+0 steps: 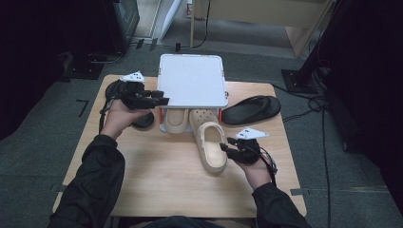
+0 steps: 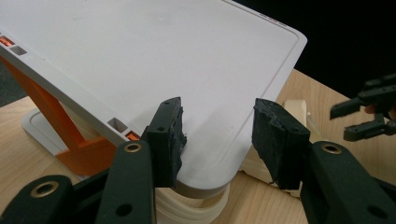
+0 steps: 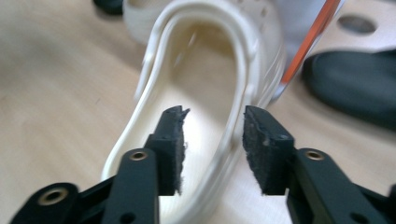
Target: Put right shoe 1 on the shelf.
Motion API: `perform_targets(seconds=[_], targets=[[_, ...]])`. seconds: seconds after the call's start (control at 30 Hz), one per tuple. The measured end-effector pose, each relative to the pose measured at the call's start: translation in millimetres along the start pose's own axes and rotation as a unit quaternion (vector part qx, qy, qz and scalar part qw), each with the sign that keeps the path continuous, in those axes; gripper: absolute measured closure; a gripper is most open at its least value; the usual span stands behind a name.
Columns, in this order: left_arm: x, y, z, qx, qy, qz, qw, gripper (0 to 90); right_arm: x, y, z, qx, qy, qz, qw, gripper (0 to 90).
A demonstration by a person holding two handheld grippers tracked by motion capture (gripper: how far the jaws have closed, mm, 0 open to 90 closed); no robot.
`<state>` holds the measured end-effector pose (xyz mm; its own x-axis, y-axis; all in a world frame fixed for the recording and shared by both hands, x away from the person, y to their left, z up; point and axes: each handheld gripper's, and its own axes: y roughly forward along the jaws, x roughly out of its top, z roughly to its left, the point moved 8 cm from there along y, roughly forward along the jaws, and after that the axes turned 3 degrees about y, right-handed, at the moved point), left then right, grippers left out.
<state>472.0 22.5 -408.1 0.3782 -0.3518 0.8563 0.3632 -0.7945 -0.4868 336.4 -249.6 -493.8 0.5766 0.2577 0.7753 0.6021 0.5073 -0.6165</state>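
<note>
A light wooden tabletop carries a white rack at its far middle, two cream clogs at the rack's foot, a black sandal to their right and a black round thing to their left.

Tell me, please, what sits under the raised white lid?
Under the white lid, two cream clogs poke out, one mostly pulled clear. Their toes and the tray beneath stay covered.

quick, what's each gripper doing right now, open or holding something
left gripper: open, jaws either side of the white plastic lid's corner, not pressing it.
right gripper: open, jaws astride the cream foam clog's heel rim.
</note>
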Motion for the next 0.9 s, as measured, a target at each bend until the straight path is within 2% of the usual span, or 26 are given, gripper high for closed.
perform_targets(seconds=[0.13,0.27,0.37,0.47,0.57,0.63,0.77,0.9], targets=[[-0.4,-0.7,0.6,0.006,0.008,0.004,0.9999,57.4,-19.8,-8.6,5.7,0.026,0.001,0.022,0.9994,63.4],[-0.7,-1.8,1.2,0.005,0.008,0.008,0.9999,61.5,-33.0,-14.2,6.1,0.037,-0.003,0.042,0.9984,64.9],[-0.6,-1.5,1.5,0.005,0.008,0.007,0.9999,62.4,-40.6,-15.7,11.8,0.051,-0.018,0.058,0.9968,64.3],[-0.6,-1.3,1.5,0.005,0.009,0.007,0.9999,62.5,-51.8,-12.7,16.3,0.048,-0.030,0.095,0.9939,61.7],[-0.6,-1.3,1.5,0.006,0.010,0.007,0.9999,62.5,-61.5,-5.5,21.0,0.057,-0.031,0.129,0.9895,60.1],[-0.8,-1.4,1.4,0.006,0.011,0.008,0.9999,62.4,-61.4,-2.7,23.0,0.056,-0.034,0.132,0.9890,60.8],[-0.7,-1.0,1.3,0.006,0.010,0.006,0.9999,62.4,-59.5,1.3,26.9,0.069,-0.023,0.132,0.9886,62.8],[-0.6,-0.1,0.5,0.006,0.009,0.004,0.9999,62.3,-57.9,6.2,34.2,0.075,-0.031,0.132,0.9879,63.5]])
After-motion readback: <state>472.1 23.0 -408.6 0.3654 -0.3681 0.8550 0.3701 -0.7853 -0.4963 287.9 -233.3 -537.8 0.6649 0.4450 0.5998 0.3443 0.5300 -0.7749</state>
